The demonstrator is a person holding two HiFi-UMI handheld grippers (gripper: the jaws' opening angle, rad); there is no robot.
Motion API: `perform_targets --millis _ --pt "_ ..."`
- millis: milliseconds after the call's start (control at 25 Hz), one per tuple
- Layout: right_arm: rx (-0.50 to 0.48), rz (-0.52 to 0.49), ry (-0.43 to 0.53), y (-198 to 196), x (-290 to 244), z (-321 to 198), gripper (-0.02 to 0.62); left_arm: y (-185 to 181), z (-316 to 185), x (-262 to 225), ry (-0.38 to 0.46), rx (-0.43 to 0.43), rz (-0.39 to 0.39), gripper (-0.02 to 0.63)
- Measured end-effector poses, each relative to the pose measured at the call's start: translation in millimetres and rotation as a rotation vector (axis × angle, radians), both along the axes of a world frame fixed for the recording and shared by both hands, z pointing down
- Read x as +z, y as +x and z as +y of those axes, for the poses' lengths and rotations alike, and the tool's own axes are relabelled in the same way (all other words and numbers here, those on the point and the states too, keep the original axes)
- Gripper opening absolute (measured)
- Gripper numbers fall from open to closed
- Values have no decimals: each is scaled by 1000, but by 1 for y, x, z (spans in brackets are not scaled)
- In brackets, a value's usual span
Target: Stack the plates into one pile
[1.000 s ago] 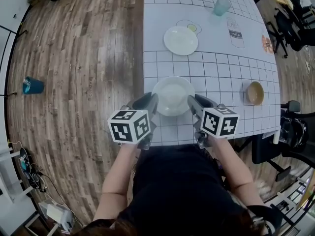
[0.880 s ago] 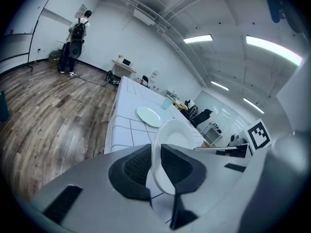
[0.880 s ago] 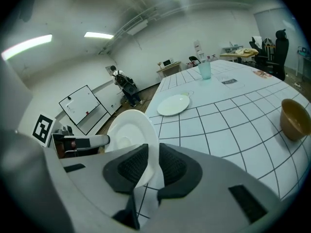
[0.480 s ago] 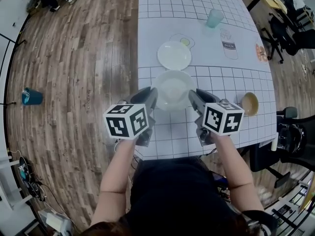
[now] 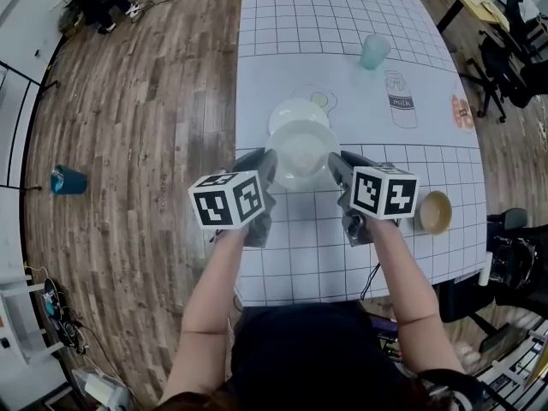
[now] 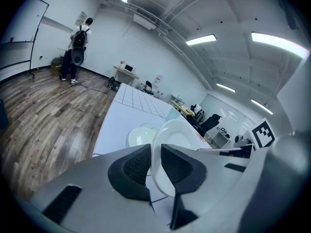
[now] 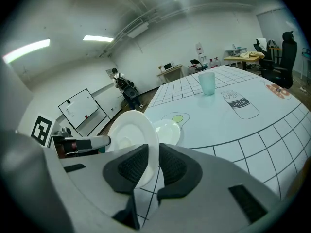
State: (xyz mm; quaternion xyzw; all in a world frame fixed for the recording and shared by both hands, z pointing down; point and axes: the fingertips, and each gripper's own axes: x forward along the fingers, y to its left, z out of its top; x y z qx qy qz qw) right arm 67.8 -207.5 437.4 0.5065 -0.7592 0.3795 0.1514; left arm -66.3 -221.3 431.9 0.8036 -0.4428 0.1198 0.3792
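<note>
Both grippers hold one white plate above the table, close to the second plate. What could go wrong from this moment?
1. The left gripper and right gripper pinch only the thin rim on opposite sides. If one hand leads, the held plate may tilt or slip from the jaws.
2. In the head view the held plate hides part of the second plate, so centring is hard to judge. It may land off-centre or knock the rim.

2 white round plates; plate A [image 5: 301, 154] lifted off table [image 5: 325, 24], approx level, rim clamped on opposite sides by left gripper [image 5: 264, 166] + right gripper [image 5: 336, 166]; plate B [image 5: 289, 110] flat on table, just beyond, partly covered by A in head view.
</note>
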Motion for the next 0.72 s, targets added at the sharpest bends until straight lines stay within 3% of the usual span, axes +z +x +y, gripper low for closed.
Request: perform_targets --millis 720 --pt "100 -110 -1 14 53 -77 84 9 -77 55 -58 -64 -45 80"
